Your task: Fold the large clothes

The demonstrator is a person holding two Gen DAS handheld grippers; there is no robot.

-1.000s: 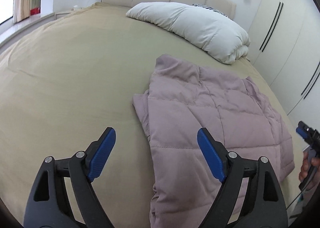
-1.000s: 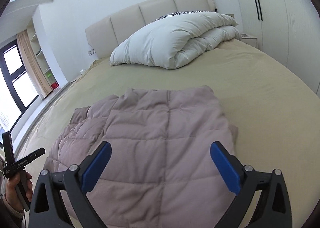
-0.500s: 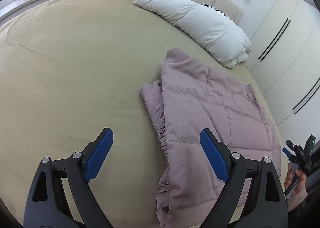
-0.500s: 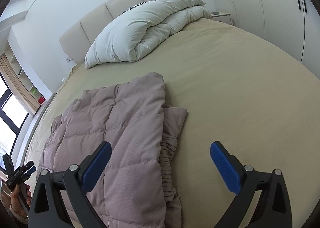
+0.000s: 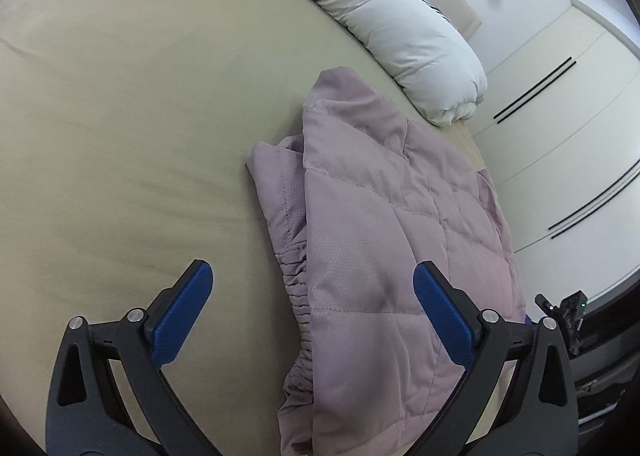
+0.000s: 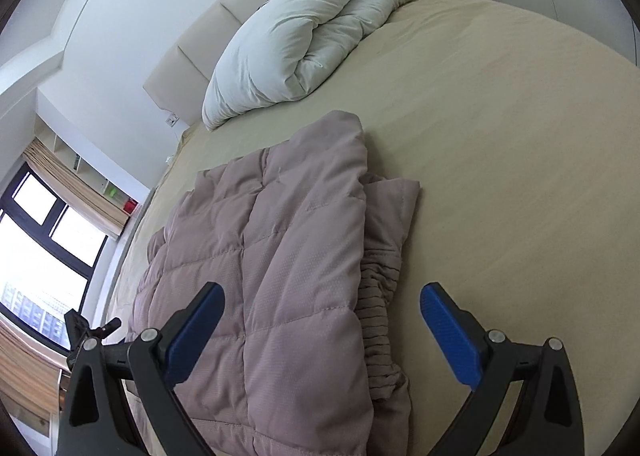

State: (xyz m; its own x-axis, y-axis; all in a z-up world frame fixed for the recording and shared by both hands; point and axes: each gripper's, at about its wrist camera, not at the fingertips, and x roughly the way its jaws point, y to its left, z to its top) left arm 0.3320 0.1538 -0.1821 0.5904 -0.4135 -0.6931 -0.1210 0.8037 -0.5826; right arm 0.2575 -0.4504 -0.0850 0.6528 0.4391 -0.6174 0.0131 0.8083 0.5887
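Note:
A mauve quilted jacket (image 5: 384, 240) lies folded on the beige bed sheet (image 5: 120, 136), its sleeves tucked under along both long sides. My left gripper (image 5: 312, 304) hovers over the jacket's left edge, where a gathered cuff (image 5: 298, 280) shows; its jaws are opening wide and the blue pads touch no fabric. In the right wrist view the same jacket (image 6: 256, 256) fills the lower left. My right gripper (image 6: 322, 326) hangs open above its right edge and the ribbed cuff (image 6: 378, 296), holding nothing. The other gripper's body (image 6: 86, 330) shows at the left edge.
A white duvet (image 6: 304, 40) is bundled against the padded headboard (image 6: 192, 52). Wardrobe doors (image 5: 568, 144) stand beside the bed on one side, a window (image 6: 36, 240) with shelves on the other. Wide bare sheet (image 6: 520, 136) stretches right of the jacket.
Both grippers have dropped closer to the jacket and rolled. Each has shifted outward from over its middle to over a side edge. The left jaws stand a little wider.

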